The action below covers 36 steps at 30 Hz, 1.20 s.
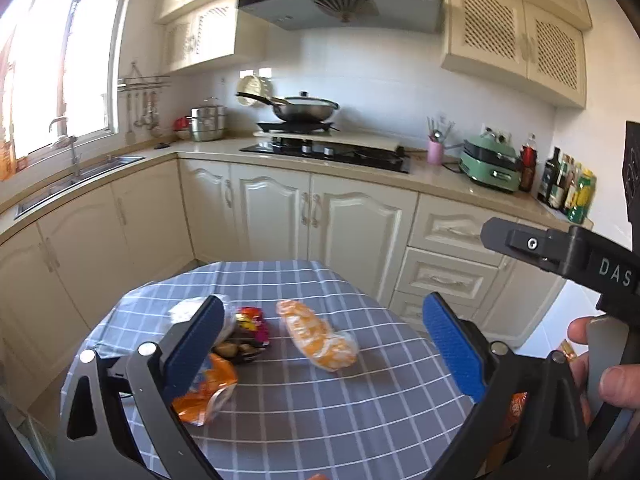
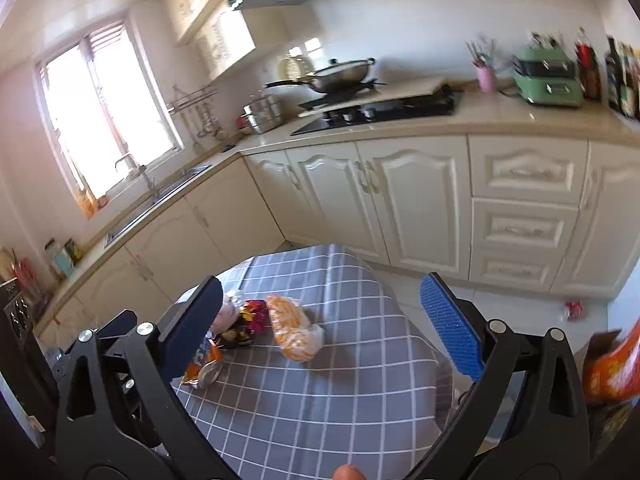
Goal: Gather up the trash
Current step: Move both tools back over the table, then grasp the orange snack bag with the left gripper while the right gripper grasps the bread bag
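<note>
The checked counter point(image 1: 320, 420) carries a loose cluster of trash. Both the left gripper point(image 1: 328, 344) and right gripper point(image 2: 332, 320) hover wide, empty. The orange-and-clear wrapper point(image 1: 316, 336) lies central; a crumpled orange packet point(image 1: 208, 392) at eight o'clock of it. Both look light, crinkly and slippery: pinch a bunched edge.

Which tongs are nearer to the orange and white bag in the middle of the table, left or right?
Left, probably. The orange and white bag lies just ahead of the open left tongs. From the open right tongs it looks smaller and farther, left of centre.
</note>
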Available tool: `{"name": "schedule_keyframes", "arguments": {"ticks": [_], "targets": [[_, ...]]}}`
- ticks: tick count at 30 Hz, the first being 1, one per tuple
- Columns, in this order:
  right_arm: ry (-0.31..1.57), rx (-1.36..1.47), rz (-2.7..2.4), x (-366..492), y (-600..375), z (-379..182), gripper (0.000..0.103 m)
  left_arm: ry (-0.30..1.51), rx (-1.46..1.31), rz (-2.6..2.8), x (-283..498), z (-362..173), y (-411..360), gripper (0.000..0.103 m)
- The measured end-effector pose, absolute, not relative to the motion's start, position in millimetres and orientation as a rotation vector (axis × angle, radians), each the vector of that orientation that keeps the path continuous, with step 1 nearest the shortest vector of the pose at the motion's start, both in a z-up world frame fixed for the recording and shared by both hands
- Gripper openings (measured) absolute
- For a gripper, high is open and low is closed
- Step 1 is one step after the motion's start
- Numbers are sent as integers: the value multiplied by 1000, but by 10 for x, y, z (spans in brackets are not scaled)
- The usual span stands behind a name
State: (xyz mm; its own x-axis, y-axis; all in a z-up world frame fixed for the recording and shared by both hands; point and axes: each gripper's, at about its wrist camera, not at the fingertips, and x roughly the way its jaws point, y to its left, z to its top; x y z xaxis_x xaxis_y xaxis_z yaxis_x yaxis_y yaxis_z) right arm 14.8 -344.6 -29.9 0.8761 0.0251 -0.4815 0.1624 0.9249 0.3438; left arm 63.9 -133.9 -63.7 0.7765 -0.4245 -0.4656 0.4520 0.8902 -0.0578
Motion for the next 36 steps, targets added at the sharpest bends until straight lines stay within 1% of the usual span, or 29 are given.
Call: {"name": "schedule_keyframes", "arguments": {"ticks": [3,7,13,19,20,21,22,25,26,28,30,31,33,35,36], "targets": [[516,348,-43,208,-3243,-309,97,476,72,-445,596,-680,-1129,97],[554,319,-21,319,-3074,-406,97,502,89,-397,606,-856,-900,97],[647,314,-14,530,-2974,-694,97,612,107,-350,815,-1361,-624,97],[728,306,-13,728,-2948,-991,97,706,137,-356,1090,-1809,-636,97],[741,303,-13,754,-2951,-1037,97,717,146,-352,1130,-1863,-652,95],[757,298,-13,790,-2948,-1096,97,729,158,-357,1169,-1920,-673,85],[769,293,-14,820,-2946,-1142,97,739,166,-365,1189,-1963,-705,81],[812,285,-13,943,-2942,-1306,97,770,205,-368,1306,-2112,-792,76],[826,280,-10,989,-2932,-1354,97,775,222,-364,1334,-2141,-815,71],[851,256,4,1104,-2901,-1458,97,788,250,-366,1390,-2197,-866,55],[880,227,16,1257,-2850,-1574,97,786,270,-357,1420,-2222,-893,26],[894,216,21,1328,-2825,-1628,97,780,275,-360,1422,-2215,-902,24],[934,193,47,1517,-2755,-1781,97,763,281,-361,1409,-2182,-906,16],[967,162,70,1645,-2690,-1914,97,750,282,-357,1388,-2151,-899,15],[983,148,87,1683,-2657,-1975,92,747,264,-359,1383,-2136,-874,14]]}}
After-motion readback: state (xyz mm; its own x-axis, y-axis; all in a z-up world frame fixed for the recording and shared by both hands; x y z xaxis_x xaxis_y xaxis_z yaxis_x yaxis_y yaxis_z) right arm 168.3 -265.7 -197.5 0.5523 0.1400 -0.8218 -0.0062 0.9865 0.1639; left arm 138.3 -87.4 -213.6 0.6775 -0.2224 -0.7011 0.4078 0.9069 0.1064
